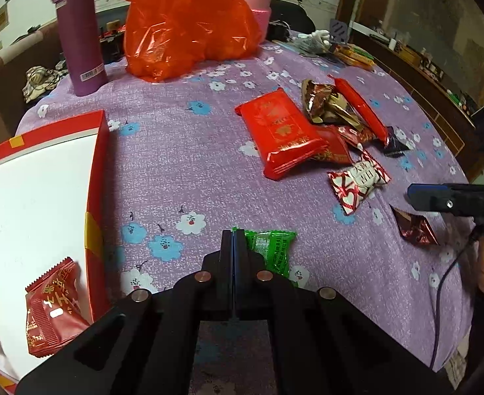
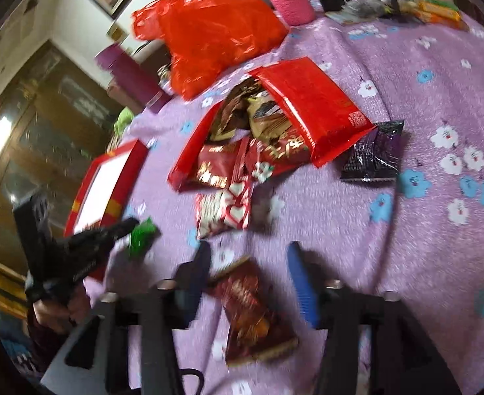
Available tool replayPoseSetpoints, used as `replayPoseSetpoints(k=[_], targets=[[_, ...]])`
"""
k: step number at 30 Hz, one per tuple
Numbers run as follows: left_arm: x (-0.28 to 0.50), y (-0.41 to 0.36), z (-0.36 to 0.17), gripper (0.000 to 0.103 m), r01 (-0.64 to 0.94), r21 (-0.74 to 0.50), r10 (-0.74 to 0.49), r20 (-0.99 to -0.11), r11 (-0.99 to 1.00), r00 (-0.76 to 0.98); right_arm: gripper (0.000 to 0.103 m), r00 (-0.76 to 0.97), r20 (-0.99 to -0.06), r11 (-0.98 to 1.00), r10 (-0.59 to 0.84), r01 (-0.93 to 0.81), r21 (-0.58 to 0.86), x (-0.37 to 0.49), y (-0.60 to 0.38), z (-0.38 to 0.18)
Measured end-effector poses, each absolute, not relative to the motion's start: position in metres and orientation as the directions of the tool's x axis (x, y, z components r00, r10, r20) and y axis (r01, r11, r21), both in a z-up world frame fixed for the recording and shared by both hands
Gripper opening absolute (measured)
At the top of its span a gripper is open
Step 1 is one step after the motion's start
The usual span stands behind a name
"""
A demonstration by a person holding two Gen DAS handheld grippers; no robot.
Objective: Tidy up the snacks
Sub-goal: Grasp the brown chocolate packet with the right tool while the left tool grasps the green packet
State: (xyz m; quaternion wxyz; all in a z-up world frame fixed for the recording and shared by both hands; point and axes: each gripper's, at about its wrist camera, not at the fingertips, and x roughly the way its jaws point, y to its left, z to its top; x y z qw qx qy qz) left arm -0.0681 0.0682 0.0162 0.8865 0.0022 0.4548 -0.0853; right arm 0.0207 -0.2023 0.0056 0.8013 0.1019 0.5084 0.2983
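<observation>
My left gripper [image 1: 233,235] is shut on the edge of a green snack packet [image 1: 271,250], held above the purple flowered tablecloth [image 1: 182,171]; it also shows in the right wrist view [image 2: 141,235]. A red box with a white inside [image 1: 37,204] lies to its left and holds a dark red snack [image 1: 52,309]. My right gripper [image 2: 248,253] is open, its blue fingers either side of a dark red packet [image 2: 251,309] on the cloth. A pile of snacks lies ahead: a big red packet [image 1: 283,135], a red-and-white heart packet [image 1: 357,181], a purple packet [image 2: 372,151].
An orange-red plastic bag [image 1: 185,23], a purple flask [image 1: 78,33] and a pink flask [image 1: 258,3] stand at the far side. Boxes and clutter [image 1: 350,52] lie at the far right. The table edge curves off at the right.
</observation>
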Motion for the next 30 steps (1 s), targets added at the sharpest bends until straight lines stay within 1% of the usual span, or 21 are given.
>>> replayPoseSetpoints(k=[2, 3, 4, 5, 6, 7, 8, 9, 11, 14, 16, 17, 19, 21, 25, 30], targets=[[-0.070, 0.067, 0.017, 0.003, 0.154, -0.066, -0.143, -0.811, 0.986, 0.568, 0.057, 0.301, -0.764, 0.800, 0.571, -0.414, 0.435, 0.013, -0.199, 0.008], [-0.071, 0.067, 0.017, 0.007, 0.160, -0.069, -0.149, -0.811, 0.985, 0.566, 0.059, 0.299, -0.770, 0.801, 0.564, -0.427, 0.420, 0.010, -0.197, 0.008], [-0.072, 0.067, 0.019, 0.018, 0.169, -0.079, -0.162, -0.809, 0.982, 0.565, 0.059, 0.302, -0.780, 0.805, 0.548, -0.441, 0.395, 0.008, -0.194, 0.008], [-0.074, 0.067, 0.020, 0.027, 0.173, -0.086, -0.170, -0.808, 0.981, 0.565, 0.059, 0.309, -0.791, 0.814, 0.528, -0.449, 0.368, 0.006, -0.190, 0.006], [-0.076, 0.067, 0.020, 0.047, 0.175, -0.086, -0.171, -0.806, 0.981, 0.567, 0.059, 0.309, -0.800, 0.819, 0.514, -0.453, 0.351, 0.005, -0.187, 0.004], [-0.077, 0.066, 0.020, 0.064, 0.177, -0.081, -0.169, -0.803, 0.981, 0.571, 0.060, 0.303, -0.811, 0.822, 0.500, -0.462, 0.334, 0.004, -0.182, 0.001], [-0.080, 0.065, 0.020, 0.070, 0.178, -0.064, -0.157, -0.801, 0.982, 0.578, 0.061, 0.309, -0.811, 0.821, 0.496, -0.470, 0.324, 0.003, -0.181, 0.000], [-0.080, 0.063, 0.020, 0.073, 0.179, -0.053, -0.149, -0.801, 0.982, 0.579, 0.061, 0.328, -0.810, 0.824, 0.486, -0.482, 0.300, 0.001, -0.179, 0.001], [-0.082, 0.059, 0.018, 0.073, 0.195, -0.040, -0.148, -0.802, 0.980, 0.578, 0.060, 0.346, -0.826, 0.830, 0.444, -0.506, 0.234, -0.005, -0.170, 0.000], [-0.081, 0.056, 0.017, 0.073, 0.203, -0.036, -0.149, -0.803, 0.979, 0.577, 0.054, 0.378, -0.854, 0.826, 0.358, -0.554, 0.101, -0.018, -0.157, 0.000], [-0.081, 0.056, 0.016, 0.073, 0.199, -0.027, -0.140, -0.801, 0.980, 0.582, 0.038, 0.385, -0.859, 0.822, 0.337, -0.565, 0.069, -0.024, -0.154, 0.001], [-0.082, 0.056, 0.016, 0.073, 0.200, -0.021, -0.136, -0.801, 0.980, 0.584, 0.035, 0.387, -0.860, 0.821, 0.333, -0.568, 0.062, -0.028, -0.154, 0.002], [-0.086, 0.052, 0.017, 0.073, 0.212, -0.005, -0.131, -0.804, 0.977, 0.580, 0.035, 0.395, -0.860, 0.821, 0.322, -0.569, 0.046, -0.033, -0.155, 0.002], [-0.096, 0.044, 0.022, 0.073, 0.263, -0.001, -0.158, -0.802, 0.965, 0.576, 0.035, 0.398, -0.860, 0.822, 0.320, -0.568, 0.043, -0.034, -0.156, 0.002], [-0.109, 0.033, 0.029, 0.073, 0.331, 0.005, -0.200, -0.789, 0.943, 0.581, 0.036, 0.392, -0.850, 0.826, 0.351, -0.558, 0.083, -0.031, -0.160, 0.000], [-0.113, 0.020, 0.031, 0.073, 0.387, -0.003, -0.241, -0.787, 0.922, 0.567, 0.037, 0.396, -0.843, 0.826, 0.365, -0.555, 0.097, -0.031, -0.161, 0.000]])
